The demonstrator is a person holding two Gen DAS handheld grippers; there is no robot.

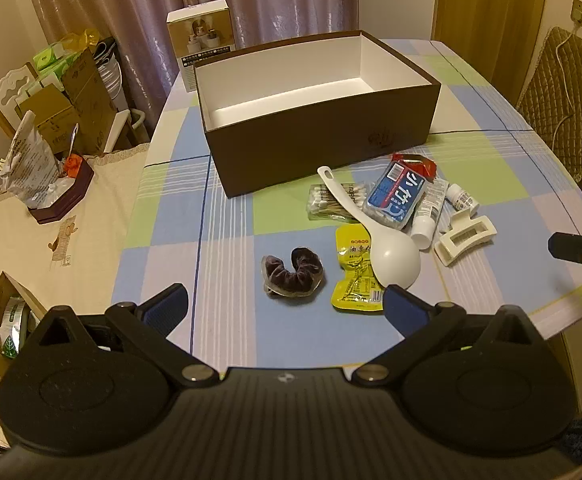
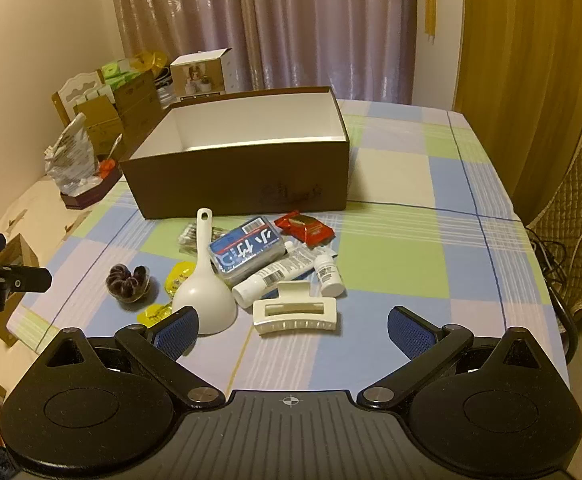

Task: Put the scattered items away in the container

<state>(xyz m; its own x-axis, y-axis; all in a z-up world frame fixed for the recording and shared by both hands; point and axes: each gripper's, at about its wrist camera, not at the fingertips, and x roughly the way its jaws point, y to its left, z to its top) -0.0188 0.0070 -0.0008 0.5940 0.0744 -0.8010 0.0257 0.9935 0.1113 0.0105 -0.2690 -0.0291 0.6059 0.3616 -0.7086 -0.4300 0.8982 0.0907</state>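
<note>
Risk: with both grippers' fingers spread and empty, left gripper (image 1: 285, 306) over the scrunchie (image 1: 294, 272), right gripper (image 2: 293, 330) over the hair claw (image 2: 294, 312), we may nudge the spoon (image 2: 205, 296) beside the empty box (image 1: 315, 120) on the desk (image 2: 411, 280).

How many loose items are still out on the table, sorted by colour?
White: 4 — spoon, hair claw clip, tube, small bottle
Yellow: 1 — snack packet
Red: 1 — packet
Blue: 1 — boxed pack
Dark purple: 1 — scrunchie
Clear: 1 — cotton swab pack
Total: 9
</note>
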